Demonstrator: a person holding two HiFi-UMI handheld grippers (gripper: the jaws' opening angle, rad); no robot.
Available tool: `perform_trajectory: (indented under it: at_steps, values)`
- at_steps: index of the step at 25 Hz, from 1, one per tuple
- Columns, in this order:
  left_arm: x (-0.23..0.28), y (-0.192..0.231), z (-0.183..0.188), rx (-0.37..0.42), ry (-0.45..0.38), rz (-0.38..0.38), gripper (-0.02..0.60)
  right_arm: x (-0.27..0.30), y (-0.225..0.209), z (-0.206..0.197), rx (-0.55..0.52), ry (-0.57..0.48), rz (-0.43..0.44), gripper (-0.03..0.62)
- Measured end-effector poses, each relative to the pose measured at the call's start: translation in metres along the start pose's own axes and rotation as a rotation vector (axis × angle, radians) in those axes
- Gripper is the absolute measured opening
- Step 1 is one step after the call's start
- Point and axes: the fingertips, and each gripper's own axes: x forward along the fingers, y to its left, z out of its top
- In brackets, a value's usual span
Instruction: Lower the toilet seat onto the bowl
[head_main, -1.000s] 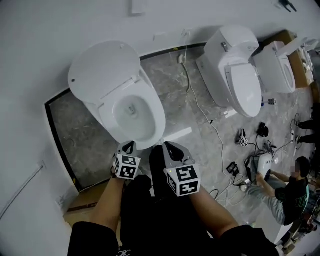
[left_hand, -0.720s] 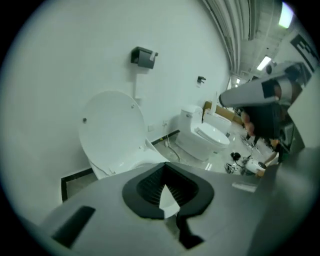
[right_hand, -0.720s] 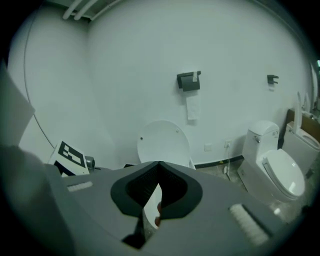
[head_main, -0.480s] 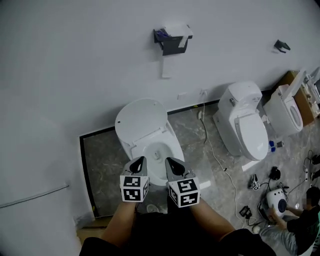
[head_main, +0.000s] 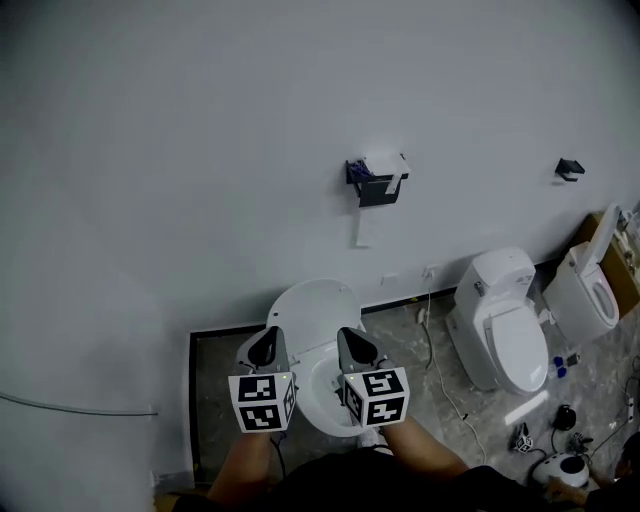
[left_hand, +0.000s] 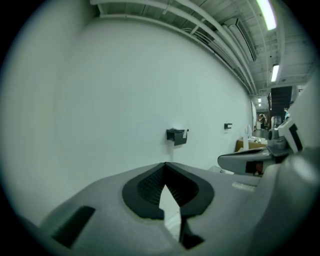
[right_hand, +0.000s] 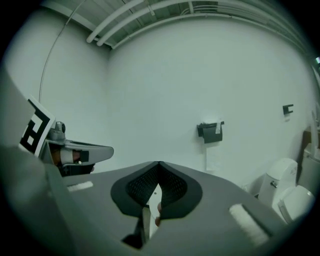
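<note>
The toilet seat (head_main: 314, 312) stood raised, tilted back toward the wall (head_main: 200, 150), just beyond the jaw tips and between the two grippers; seat and lid could not be told apart. The open bowl (head_main: 322, 392) lay below and between the jaws. The left gripper (head_main: 266, 342) had its jaws pressed together at the tips with nothing in them, and the right gripper (head_main: 352, 342) was the same, both apart from the seat. The only print in sight was the black-and-white square markers on each gripper's cube.

Ahead of the jaws the wall was bare up to a dark paper holder (head_main: 377, 182), high and to their right, with a strip of paper hanging from it. A dark-edged floor panel (head_main: 222, 400) framed the bowl. Well to the right of the jaws stood a second toilet (head_main: 505, 335), lid down, a third (head_main: 590, 295) beyond it, with a cable (head_main: 440, 372) trailing over the marbled floor between.
</note>
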Motion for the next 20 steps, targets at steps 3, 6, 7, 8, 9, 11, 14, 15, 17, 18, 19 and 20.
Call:
perform_trajectory:
  at_steps: [3,6,7,8,9,11,14,15,17,18,19,20]
  values:
    - [-0.007,0.004,0.031,0.004,-0.057,0.028,0.009,0.003,0.006,0.037,-0.036,-0.050,0.014,0.008]
    - [-0.013,0.007,0.056,-0.019,-0.096,0.020,0.009,0.008,0.009,0.062,-0.055,-0.078,0.012,0.008]
    - [-0.013,0.007,0.060,-0.026,-0.105,0.017,0.009,0.009,0.008,0.066,-0.054,-0.081,0.010,0.007]
    - [-0.013,0.006,0.062,-0.029,-0.111,0.013,0.008,0.010,0.007,0.067,-0.054,-0.081,0.007,0.007]
    - [-0.012,0.006,0.062,-0.029,-0.115,0.008,0.008,0.010,0.005,0.067,-0.056,-0.079,0.002,0.008]
    - [-0.011,0.003,0.061,-0.020,-0.114,-0.008,0.009,0.009,0.005,0.067,-0.059,-0.077,-0.004,0.008]
    - [-0.013,-0.002,0.057,-0.007,-0.104,-0.024,0.008,0.004,0.007,0.067,-0.062,-0.079,-0.003,0.008]
    - [-0.013,-0.004,0.055,-0.006,-0.100,-0.028,0.008,0.003,0.007,0.066,-0.061,-0.078,-0.004,0.008]
    - [-0.011,-0.006,0.053,-0.002,-0.093,-0.033,0.008,0.003,0.005,0.065,-0.057,-0.078,-0.006,0.008]
    - [-0.010,-0.006,0.052,-0.001,-0.092,-0.035,0.008,0.002,0.005,0.064,-0.055,-0.077,-0.007,0.008]
    - [-0.011,-0.007,0.051,-0.001,-0.091,-0.038,0.008,0.001,0.005,0.062,-0.054,-0.076,-0.009,0.008]
    - [-0.012,-0.007,0.051,-0.002,-0.090,-0.042,0.008,-0.001,0.007,0.061,-0.053,-0.075,-0.011,0.008]
